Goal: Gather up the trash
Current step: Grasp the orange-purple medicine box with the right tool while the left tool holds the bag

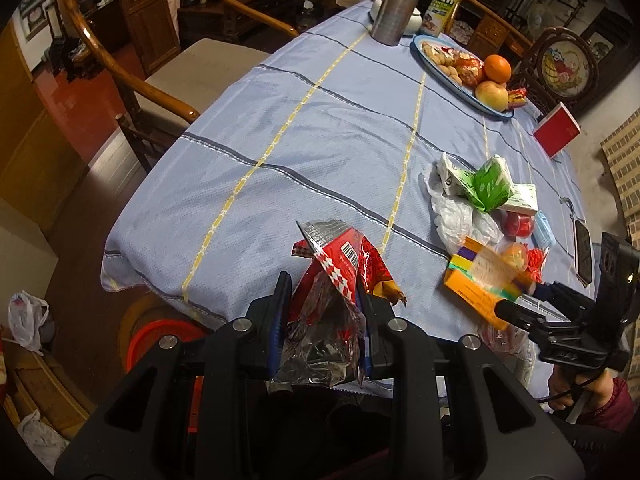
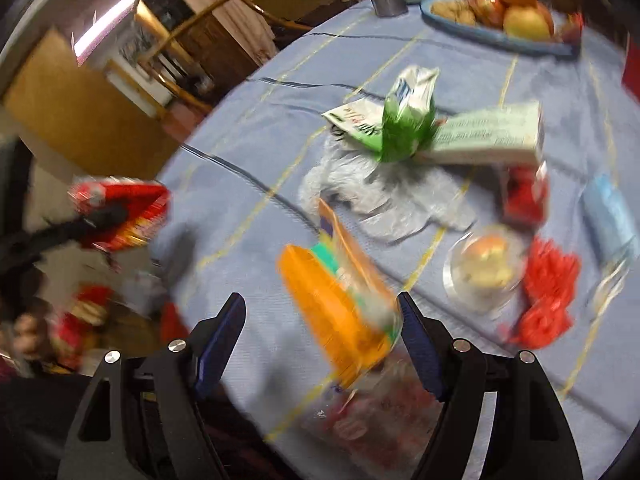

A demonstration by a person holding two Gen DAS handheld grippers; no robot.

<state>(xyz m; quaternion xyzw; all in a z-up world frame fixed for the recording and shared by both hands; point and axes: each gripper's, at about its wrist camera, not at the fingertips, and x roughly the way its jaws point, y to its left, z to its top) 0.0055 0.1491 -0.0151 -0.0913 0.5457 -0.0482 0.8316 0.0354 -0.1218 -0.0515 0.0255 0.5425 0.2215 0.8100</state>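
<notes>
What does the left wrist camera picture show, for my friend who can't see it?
The left gripper pinches a crumpled red snack wrapper above the near edge of a table with a blue tablecloth. More trash lies to the right, and a fruit plate sits at the far end.

Pale blue tablecloth (image 1: 320,140) with grey and yellow stripes; red foil wrapper (image 1: 336,264); orange carton (image 2: 340,320).
</notes>
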